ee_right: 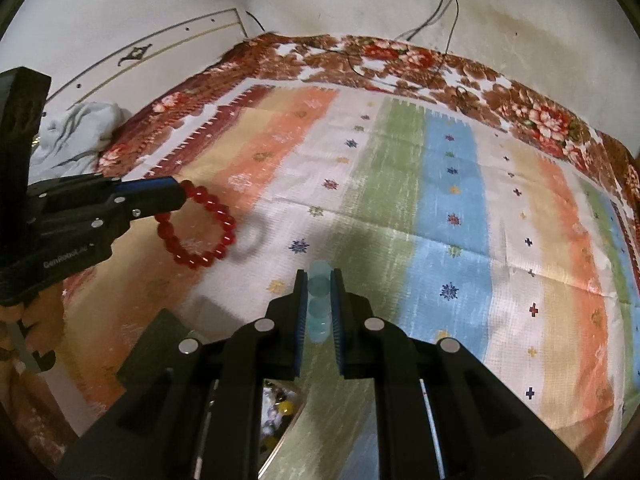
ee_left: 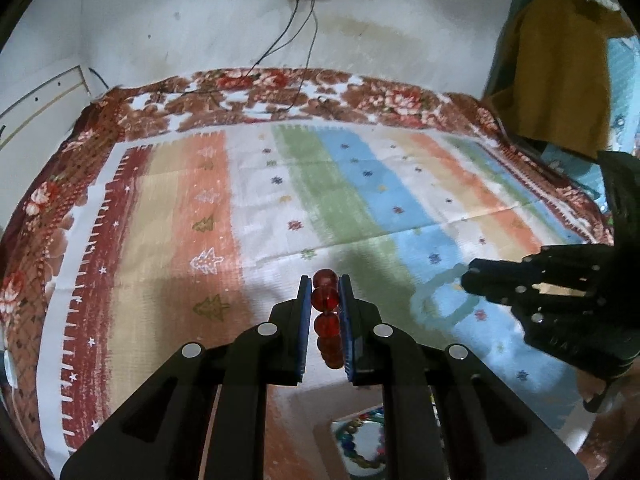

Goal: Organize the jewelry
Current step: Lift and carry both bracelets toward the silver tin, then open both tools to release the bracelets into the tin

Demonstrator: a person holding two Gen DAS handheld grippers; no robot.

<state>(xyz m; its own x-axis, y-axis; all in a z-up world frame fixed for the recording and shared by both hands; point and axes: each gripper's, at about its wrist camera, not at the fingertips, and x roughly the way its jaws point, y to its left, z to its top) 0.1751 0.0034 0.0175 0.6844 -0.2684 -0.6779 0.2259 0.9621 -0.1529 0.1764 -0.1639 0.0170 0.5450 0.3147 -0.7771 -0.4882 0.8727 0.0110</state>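
My left gripper [ee_left: 325, 284] is shut on a red bead bracelet [ee_left: 327, 320] and holds it above the striped cloth; from the right wrist view the bracelet [ee_right: 200, 226] hangs as a full ring from that gripper [ee_right: 182, 194]. My right gripper [ee_right: 319, 276] is shut on a pale blue bead bracelet [ee_right: 319, 304]; in the left wrist view this bracelet [ee_left: 440, 300] dangles from the right gripper [ee_left: 466, 280]. A box with colourful beaded jewelry [ee_left: 360, 444] lies below my left gripper and shows under the right one too [ee_right: 280, 412].
A striped cloth [ee_left: 280, 200] covers a floral blanket [ee_left: 240, 92] on the bed. Cables [ee_left: 296, 40] hang from a wall socket. A dark lid [ee_right: 152, 344] lies at the near left. Clothes [ee_left: 560, 64] hang at the right.
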